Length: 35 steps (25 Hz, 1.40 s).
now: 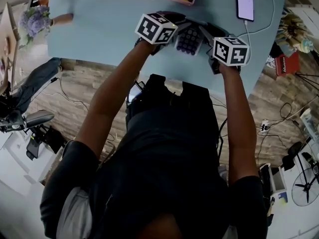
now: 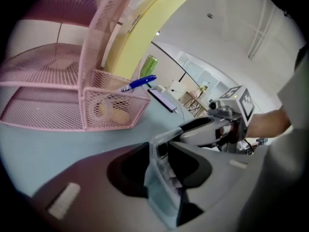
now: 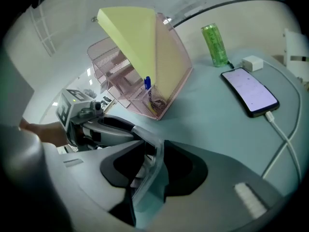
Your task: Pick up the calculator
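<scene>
Left gripper (image 2: 160, 169), right gripper (image 3: 152, 172) edge-clamp calculator (image 1: 189, 40) — seemingly.

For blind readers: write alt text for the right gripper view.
The fingers of the right gripper clamp the clear edge of a calculator; the left gripper holds its far side. Behind, on a blue table, are a pink mesh organiser holding a yellow folder and blue pen, a green can, and a smartphone on a cable.
</scene>
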Tool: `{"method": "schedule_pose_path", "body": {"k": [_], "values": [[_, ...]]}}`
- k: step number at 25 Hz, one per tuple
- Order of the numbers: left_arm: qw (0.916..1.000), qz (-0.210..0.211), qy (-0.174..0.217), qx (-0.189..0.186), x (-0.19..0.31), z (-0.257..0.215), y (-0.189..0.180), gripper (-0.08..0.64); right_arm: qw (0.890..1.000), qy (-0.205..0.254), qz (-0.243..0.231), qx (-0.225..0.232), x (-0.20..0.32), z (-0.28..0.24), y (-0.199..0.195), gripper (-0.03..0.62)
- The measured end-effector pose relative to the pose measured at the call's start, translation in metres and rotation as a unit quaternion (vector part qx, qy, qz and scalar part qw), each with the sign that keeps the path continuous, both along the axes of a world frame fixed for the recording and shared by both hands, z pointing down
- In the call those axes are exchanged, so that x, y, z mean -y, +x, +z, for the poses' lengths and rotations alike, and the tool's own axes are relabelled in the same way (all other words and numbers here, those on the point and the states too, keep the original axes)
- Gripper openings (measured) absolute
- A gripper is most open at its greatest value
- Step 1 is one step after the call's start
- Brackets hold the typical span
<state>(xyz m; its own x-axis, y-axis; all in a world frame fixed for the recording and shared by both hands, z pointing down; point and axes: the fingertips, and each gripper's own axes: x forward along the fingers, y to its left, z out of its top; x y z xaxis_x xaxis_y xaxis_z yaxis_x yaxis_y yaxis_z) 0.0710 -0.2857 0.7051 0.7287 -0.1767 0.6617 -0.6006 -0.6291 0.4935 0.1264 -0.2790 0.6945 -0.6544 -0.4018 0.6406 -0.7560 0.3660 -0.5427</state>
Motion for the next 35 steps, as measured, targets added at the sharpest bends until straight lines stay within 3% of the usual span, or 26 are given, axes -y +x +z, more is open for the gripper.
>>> {"method": "schedule_pose_path", "body": {"k": [8,19,31,35], "values": [[0.9968,0.022,0.076,0.007,0.002,-0.049,-0.007,0.179,0.996,0.085,-0.005,-0.031,0.000,-0.053,-0.009,0.123],[0.9838,0.004,0.178,-0.023,0.004,-0.142,-0.029,0.178,0.981,0.191,0.000,-0.042,0.001,-0.147,-0.031,0.123],[0.9567,-0.012,0.288,-0.044,-0.011,-0.251,-0.076,0.178,0.951,0.305,-0.013,-0.046,-0.011,-0.260,-0.076,0.123],[0.9420,-0.020,0.330,-0.059,-0.019,-0.288,-0.090,0.178,0.936,0.346,-0.021,-0.057,-0.022,-0.293,-0.093,0.121]]}}
